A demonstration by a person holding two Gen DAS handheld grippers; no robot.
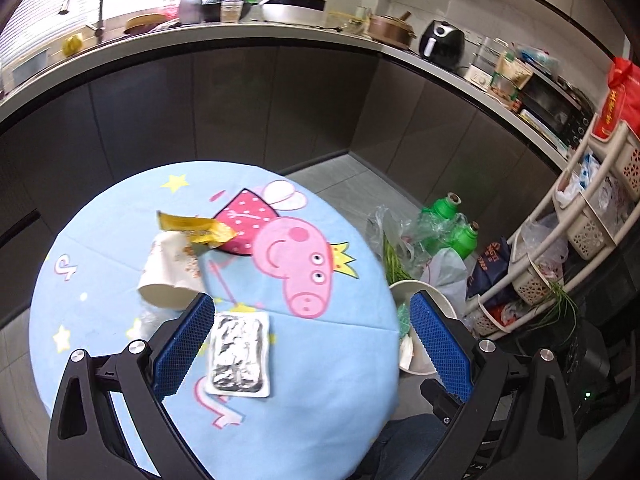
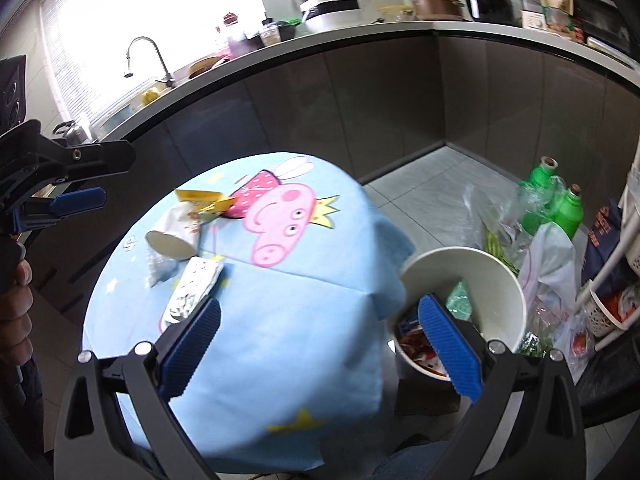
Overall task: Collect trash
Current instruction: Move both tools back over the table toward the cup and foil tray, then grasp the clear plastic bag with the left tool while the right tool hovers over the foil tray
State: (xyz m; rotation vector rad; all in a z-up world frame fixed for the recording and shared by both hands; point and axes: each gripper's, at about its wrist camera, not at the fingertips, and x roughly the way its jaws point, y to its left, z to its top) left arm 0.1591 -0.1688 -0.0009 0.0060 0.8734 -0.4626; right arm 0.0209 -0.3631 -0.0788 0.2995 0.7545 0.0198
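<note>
Table [image 1: 320, 400]: round top under a light blue cloth printed with a pink cartoon pig and yellow stars; all remaining trash lies on its left half.
Bin [image 2: 500, 280]: white, round, smooth-walled bucket on the floor just beside the table's right edge, with red and green wrappers inside; in the right wrist view it sits under the right finger of the right gripper.
Left gripper [image 1: 308, 344]: jaws spread wide, holding nothing; the ribbed blue pads [image 1: 180, 348] sit on black arms. It hangs over the near part of the table, the foil pack between the fingers and close against the left pad; I cannot tell whether they touch.
Right gripper [image 2: 320, 344]: jaws spread wide and empty, above the table's near right edge; the foil pack's near end lies just beyond its left fingertip.
Paper cup [image 1: 172, 272]: white with orange print, tipped on its side, open mouth toward the camera, just beyond the left gripper's left finger.
Foil pack [image 1: 239, 354]: flat rectangle, crinkled silver foil with a white border.
Yellow wrapper [image 1: 196, 229]: crumpled glossy packet lying over the cup's far end, well beyond both grippers.
Clear plastic scrap [image 2: 160, 268]: crumpled, just beside the cup's mouth.
</note>
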